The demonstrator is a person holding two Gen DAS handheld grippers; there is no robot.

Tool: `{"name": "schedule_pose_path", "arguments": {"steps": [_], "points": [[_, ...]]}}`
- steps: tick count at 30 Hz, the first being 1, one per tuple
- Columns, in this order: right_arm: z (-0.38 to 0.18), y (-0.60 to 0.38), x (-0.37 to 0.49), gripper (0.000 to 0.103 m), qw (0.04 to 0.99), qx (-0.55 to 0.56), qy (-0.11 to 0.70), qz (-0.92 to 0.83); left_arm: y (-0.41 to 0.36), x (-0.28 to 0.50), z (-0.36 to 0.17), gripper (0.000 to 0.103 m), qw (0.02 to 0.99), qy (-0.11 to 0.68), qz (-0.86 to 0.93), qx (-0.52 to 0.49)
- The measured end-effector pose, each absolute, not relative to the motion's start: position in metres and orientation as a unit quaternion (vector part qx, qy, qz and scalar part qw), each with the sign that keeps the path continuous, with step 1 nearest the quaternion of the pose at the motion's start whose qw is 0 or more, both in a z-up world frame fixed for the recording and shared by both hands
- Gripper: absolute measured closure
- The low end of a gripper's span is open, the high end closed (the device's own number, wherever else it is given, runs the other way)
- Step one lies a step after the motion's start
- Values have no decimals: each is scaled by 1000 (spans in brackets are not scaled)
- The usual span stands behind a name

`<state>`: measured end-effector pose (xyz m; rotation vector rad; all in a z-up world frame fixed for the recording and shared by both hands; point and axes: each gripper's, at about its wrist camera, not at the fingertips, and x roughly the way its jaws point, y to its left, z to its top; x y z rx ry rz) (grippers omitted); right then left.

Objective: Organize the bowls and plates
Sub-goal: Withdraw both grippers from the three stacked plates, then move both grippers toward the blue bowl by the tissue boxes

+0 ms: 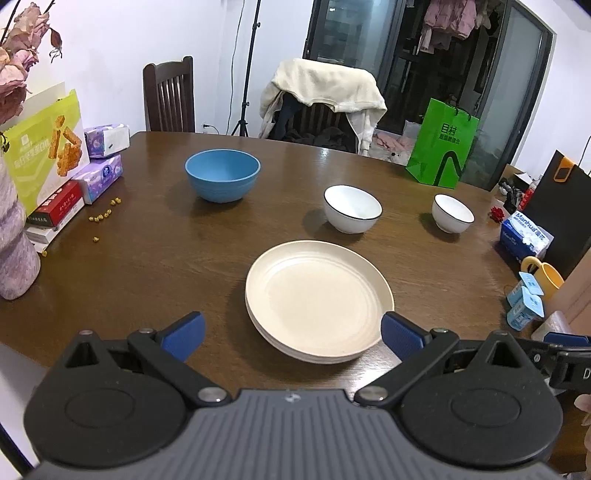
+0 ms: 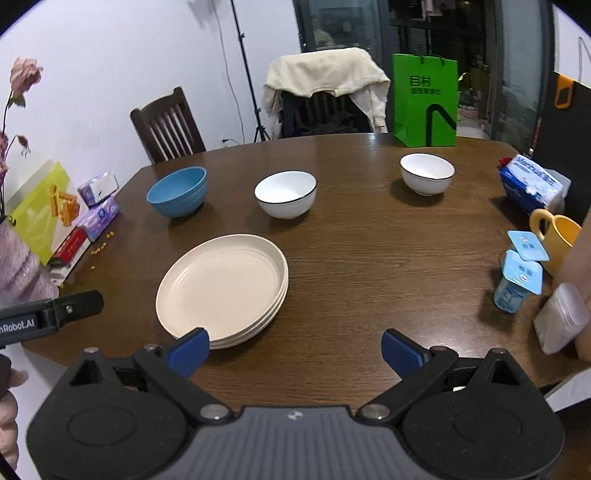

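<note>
Left wrist view: left gripper (image 1: 291, 338) jaws spread wide, nothing between pads, hovering above near edge of stack of cream round plates (image 1: 317, 299) on brown wooden table (image 1: 147, 258). Beyond: blue ribbed bowl (image 1: 222, 174), larger white black-rimmed bowl (image 1: 352, 208), smaller white black-rimmed bowl (image 1: 453, 213), well apart.

Right wrist view: right gripper (image 2: 293, 350) jaws wide apart, empty, right of plate stack (image 2: 221, 286); left blue pad (image 2: 189, 350) overlaps stack's near rim in view. Three bowls in row behind.

You worked in a home dining room: a wooden table (image 1: 147, 258), a dining chair (image 1: 170, 96) by the wall, a jacket (image 1: 321, 85) over another chair, laundry (image 1: 447, 18) hung behind the glass door, tissue packs (image 1: 103, 173), a mug (image 2: 557, 236).
</note>
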<state>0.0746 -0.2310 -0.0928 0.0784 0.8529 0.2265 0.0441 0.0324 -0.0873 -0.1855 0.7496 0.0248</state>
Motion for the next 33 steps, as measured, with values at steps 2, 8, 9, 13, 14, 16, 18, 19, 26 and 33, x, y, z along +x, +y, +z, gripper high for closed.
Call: {"name": "schedule_pose_path", "arguments": {"steps": [2, 8, 9, 13, 14, 16, 18, 19, 26, 33], "points": [[-92, -236, 71, 3, 904, 46, 410, 107, 29, 41, -87, 0, 926, 367, 11, -88], [-92, -246, 61, 3, 904, 56, 412, 95, 21, 36, -81, 0, 930, 360, 9, -78], [-92, -247, 60, 3, 905, 56, 412, 93, 19, 35, -80, 0, 930, 360, 7, -74], [-90, -253, 56, 3, 905, 59, 412, 83, 11, 35, -79, 0, 930, 362, -2, -64], [-90, -254, 56, 3, 905, 58, 413, 81, 9, 35, -78, 0, 930, 361, -4, -62], [-89, -255, 56, 3, 906, 57, 412, 76, 7, 35, -76, 0, 932, 359, -5, -59], [-87, -257, 55, 3, 908, 56, 409, 73, 7, 35, -75, 0, 932, 357, -6, -61], [-86, -257, 55, 3, 909, 56, 407, 71, 7, 34, -75, 0, 932, 358, -5, -63], [-80, -254, 55, 3, 913, 38, 400, 70, 9, 31, -70, 0, 932, 358, 5, -63], [-74, -246, 56, 3, 907, 27, 410, 86, 23, 23, -54, 0, 934, 349, 30, -70]]}}
